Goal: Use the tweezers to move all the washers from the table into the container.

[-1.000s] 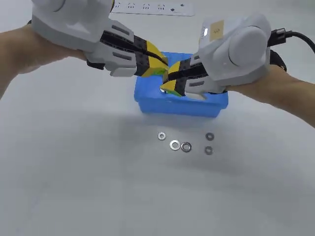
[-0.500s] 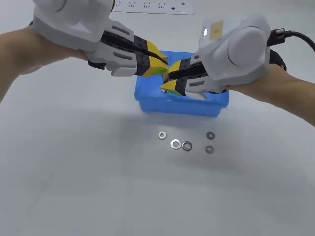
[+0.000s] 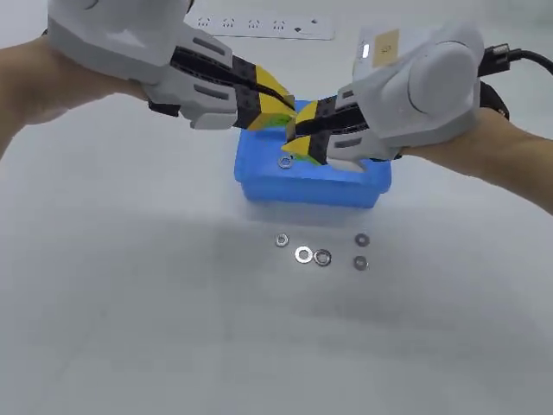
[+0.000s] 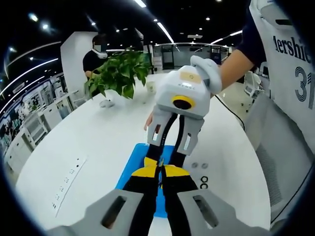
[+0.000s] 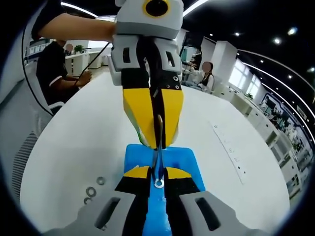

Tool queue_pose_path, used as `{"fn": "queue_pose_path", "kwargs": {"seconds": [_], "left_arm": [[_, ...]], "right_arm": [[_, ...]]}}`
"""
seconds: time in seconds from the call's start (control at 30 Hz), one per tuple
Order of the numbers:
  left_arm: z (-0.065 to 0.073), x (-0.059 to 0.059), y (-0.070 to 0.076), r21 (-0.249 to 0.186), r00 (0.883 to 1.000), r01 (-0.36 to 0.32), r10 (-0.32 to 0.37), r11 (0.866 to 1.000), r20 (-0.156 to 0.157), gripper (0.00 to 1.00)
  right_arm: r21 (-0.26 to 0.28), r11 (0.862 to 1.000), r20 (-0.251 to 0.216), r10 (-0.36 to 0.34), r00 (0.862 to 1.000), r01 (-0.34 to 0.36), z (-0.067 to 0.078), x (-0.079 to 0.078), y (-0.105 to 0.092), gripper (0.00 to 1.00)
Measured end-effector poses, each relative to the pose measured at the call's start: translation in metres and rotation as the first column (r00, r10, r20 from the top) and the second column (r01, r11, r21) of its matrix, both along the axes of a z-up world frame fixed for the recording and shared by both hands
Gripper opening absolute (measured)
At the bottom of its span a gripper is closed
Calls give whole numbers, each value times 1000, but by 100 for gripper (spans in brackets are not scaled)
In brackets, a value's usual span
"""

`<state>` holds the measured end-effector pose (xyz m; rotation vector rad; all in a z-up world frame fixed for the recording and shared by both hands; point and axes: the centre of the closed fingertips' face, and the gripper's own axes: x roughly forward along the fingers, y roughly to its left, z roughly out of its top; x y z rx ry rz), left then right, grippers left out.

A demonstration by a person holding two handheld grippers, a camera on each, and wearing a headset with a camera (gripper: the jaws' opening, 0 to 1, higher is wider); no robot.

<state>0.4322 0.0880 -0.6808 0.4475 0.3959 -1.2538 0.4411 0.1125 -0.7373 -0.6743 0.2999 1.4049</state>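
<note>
washer [image 5: 158, 184]: pinched at the tip of the tweezers [image 5: 158, 142], hanging over the container [image 3: 302, 188]
tweezers: pressed together, long axis running from left gripper [image 3: 278, 108] to right gripper [image 3: 295, 147]
both grippers: jaws squeezed on the tweezers
other washers [image 3: 321, 257]: five on the table [image 3: 155, 303], just before the container, nearer the person

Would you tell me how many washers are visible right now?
6 washers: five lie on the table in front of the blue container, and one hangs at the tip of the tweezers over it. Others may be hidden inside.
</note>
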Motion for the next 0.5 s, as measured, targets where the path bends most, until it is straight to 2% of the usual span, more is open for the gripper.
{"fn": "queue_pose_path", "kwargs": {"seconds": [0.1,0.23,0.37,0.5], "left_arm": [[7,-7,-2,0,1000,11,-11,1000,8,6],[19,-17,-4,14,999,16,-17,1000,44,6],[29,-27,-3,19,998,12,-13,1000,62,6],[36,-39,-1,13,998,8,-9,1000,67,6]], "right_arm": [[-1,1000,19,9,1000,-9,5,-3,-1,11],[7,1000,31,15,999,-15,16,-11,-1,11],[16,1000,40,26,999,-26,28,-24,0,11],[23,999,40,41,998,-42,35,-39,0,11]]}}
